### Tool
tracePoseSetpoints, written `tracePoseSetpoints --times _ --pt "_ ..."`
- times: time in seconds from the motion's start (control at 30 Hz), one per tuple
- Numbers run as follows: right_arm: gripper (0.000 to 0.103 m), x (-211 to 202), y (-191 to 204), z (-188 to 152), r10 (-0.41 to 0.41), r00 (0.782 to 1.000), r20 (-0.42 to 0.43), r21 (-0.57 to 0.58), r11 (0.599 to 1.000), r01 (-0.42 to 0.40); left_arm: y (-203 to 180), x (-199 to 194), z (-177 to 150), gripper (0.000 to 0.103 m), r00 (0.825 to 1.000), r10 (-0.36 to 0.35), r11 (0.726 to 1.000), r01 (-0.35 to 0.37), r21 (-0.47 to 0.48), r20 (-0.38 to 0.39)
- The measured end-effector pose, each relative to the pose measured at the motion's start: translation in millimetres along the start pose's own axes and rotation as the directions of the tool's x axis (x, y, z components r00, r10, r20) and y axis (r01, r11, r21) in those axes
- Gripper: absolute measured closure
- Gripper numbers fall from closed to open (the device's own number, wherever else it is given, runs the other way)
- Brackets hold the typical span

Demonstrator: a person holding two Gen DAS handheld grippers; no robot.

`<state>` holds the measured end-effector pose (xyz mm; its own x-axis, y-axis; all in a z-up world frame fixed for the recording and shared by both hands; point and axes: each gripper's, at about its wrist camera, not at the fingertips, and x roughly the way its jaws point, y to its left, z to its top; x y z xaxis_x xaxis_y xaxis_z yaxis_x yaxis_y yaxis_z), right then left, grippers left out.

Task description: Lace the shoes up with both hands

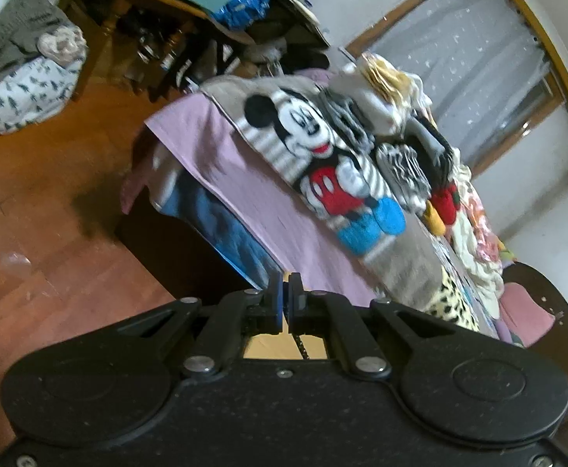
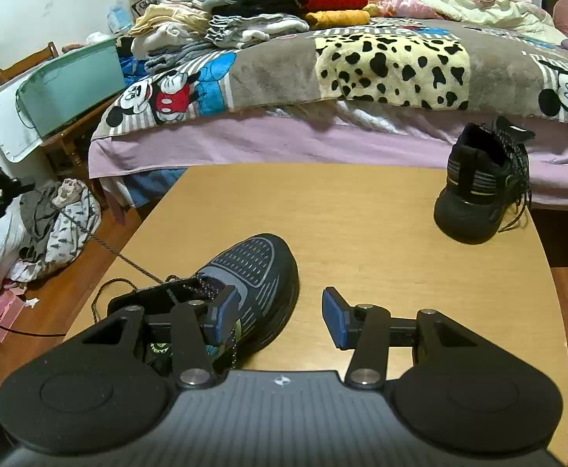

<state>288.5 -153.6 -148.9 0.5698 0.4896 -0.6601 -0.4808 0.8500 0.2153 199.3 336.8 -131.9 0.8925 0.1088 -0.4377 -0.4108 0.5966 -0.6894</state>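
Right wrist: open tongs (image 2: 280, 317) over bare table (image 2: 361, 210) beside shoe (image 2: 256, 276).

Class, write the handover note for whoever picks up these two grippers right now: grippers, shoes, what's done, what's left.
Left gripper: shut, apparently on the lace, which runs taut from the near shoe off the table's left edge.
Right gripper: open, empty, low over the table beside the near shoe.
Far shoe: far right of the table, laces hanging loose.
Done: lace sits in the near shoe's upper eyelets; how many cannot be told.
Left: probably finish pulling the lace through, tie it, then do the far shoe.
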Motion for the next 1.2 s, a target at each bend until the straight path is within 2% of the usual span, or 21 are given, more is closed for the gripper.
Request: tracePoseSetpoints --times 0.4,0.67,0.8,1.2 --pt "0.054 0.2 -4.0 5.1 -0.007 1.000 0.031 0.055 0.998 0.005 23.7 -18.1 22.7 0.103 0.996 0.056 0.998 -0.056 -0.013 0.066" --pt "0.055 5.1 2.0 4.9 0.000 1.000 0.024 0.033 0.999 -0.001 37.0 -29.7 33.4 0.103 0.993 0.081 0.997 -0.079 -0.021 0.089" --pt "0.061 7.7 7.5 4.6 0.015 1.000 0.016 0.008 1.000 -0.015 46.7 -37.7 39.7 0.103 0.989 0.105 0.994 -0.102 -0.030 0.109" --pt "0.061 17.5 21.6 1.5 0.036 0.999 -0.014 -0.028 0.999 -0.036 71.5 -56.6 52.1 0.103 0.975 0.173 0.985 -0.167 -0.050 0.139"
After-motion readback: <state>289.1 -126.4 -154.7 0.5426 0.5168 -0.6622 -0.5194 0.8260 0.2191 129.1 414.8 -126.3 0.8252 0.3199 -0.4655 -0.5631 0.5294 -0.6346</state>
